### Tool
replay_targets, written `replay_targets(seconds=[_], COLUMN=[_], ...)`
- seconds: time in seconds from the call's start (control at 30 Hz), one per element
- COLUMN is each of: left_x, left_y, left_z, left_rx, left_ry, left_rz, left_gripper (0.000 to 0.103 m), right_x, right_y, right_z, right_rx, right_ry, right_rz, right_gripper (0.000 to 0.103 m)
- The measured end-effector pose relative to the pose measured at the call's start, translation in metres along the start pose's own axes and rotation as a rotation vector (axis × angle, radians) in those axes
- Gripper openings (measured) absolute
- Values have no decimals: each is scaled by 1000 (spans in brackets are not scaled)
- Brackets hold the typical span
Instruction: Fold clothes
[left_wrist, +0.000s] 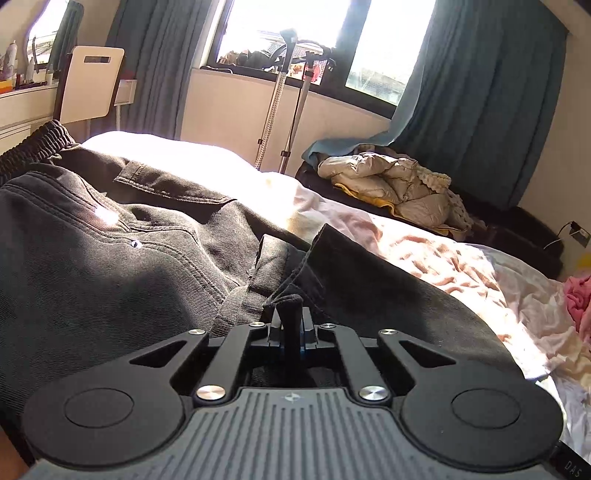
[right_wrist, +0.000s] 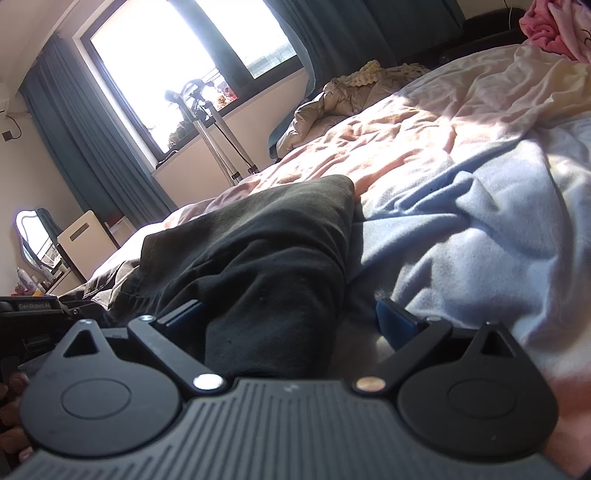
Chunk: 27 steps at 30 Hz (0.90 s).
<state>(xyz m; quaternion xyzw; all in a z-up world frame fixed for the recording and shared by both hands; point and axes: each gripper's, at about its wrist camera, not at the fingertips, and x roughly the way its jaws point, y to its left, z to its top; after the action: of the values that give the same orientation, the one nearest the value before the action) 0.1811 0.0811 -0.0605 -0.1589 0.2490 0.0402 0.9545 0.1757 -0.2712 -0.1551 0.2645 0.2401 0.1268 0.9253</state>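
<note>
Dark grey trousers (left_wrist: 110, 258) with an elastic waistband (left_wrist: 33, 144) lie spread over the bed in the left wrist view. My left gripper (left_wrist: 291, 314) is shut on a thin fold of their hem edge, which sticks up between the closed fingers. In the right wrist view a black trouser leg (right_wrist: 258, 240) runs away across the sheet. My right gripper (right_wrist: 288, 317) stands open and low over its near end. The cloth lies between the blue pads (right_wrist: 395, 321), nearer the left one, and neither pad presses on it.
The bed sheet (right_wrist: 461, 221) is rumpled, pale pink and light blue. A pink garment (right_wrist: 546, 26) lies at its far corner. A beige puffer jacket (left_wrist: 391, 184) sits on a dark bench beyond the bed. A tripod stand (left_wrist: 273, 110) and a chair (left_wrist: 92, 81) stand under the window.
</note>
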Motion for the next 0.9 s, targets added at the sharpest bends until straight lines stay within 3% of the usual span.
replay_targets(seconds=[0.03, 0.1, 0.13, 0.17, 0.3, 0.4, 0.47, 0.57, 0.7, 0.8, 0.83, 0.9], left_x=[-9, -30, -35, -39, -13, -3, -3, -3, -2, -1, -1, -1], left_y=[5, 13, 12, 11, 13, 6, -4, -9, -5, -6, -7, -8], left_z=[3, 7, 5, 2, -17, -25, -28, -32, -31, -32, -32, -33], left_rx=[-39, -97, -75, -51, -61, -12, 64, 108, 71, 77, 81, 83], left_ry=[-24, -54, -57, -60, 109, 109, 78, 68, 72, 69, 68, 69], left_rz=[1, -24, -10, 5, 73, 117, 139, 158, 154, 156, 157, 155], left_gripper=[7, 7, 7, 8, 8, 8, 8, 9, 9, 9, 9, 10], right_x=[-3, -21, -24, -24, -13, 1, 5, 14, 5, 2, 6, 21], right_y=[0, 5, 10, 13, -5, -19, -15, -4, 3, 4, 2, -5], right_z=[1, 1, 3, 6, 9, 10, 12, 16, 29, 38, 37, 31], right_rx=[9, 20, 26, 44, 224, 283, 270, 239, 300, 322, 344, 382], right_ry=[-18, -134, -154, -152, -112, -19, -2, 50, -27, -75, -67, 30], right_rz=[22, 109, 137, 155, 126, 106, 98, 144, 318, 389, 379, 313], right_gripper=[99, 99, 100, 103, 103, 103, 103, 103, 103, 103, 103, 103])
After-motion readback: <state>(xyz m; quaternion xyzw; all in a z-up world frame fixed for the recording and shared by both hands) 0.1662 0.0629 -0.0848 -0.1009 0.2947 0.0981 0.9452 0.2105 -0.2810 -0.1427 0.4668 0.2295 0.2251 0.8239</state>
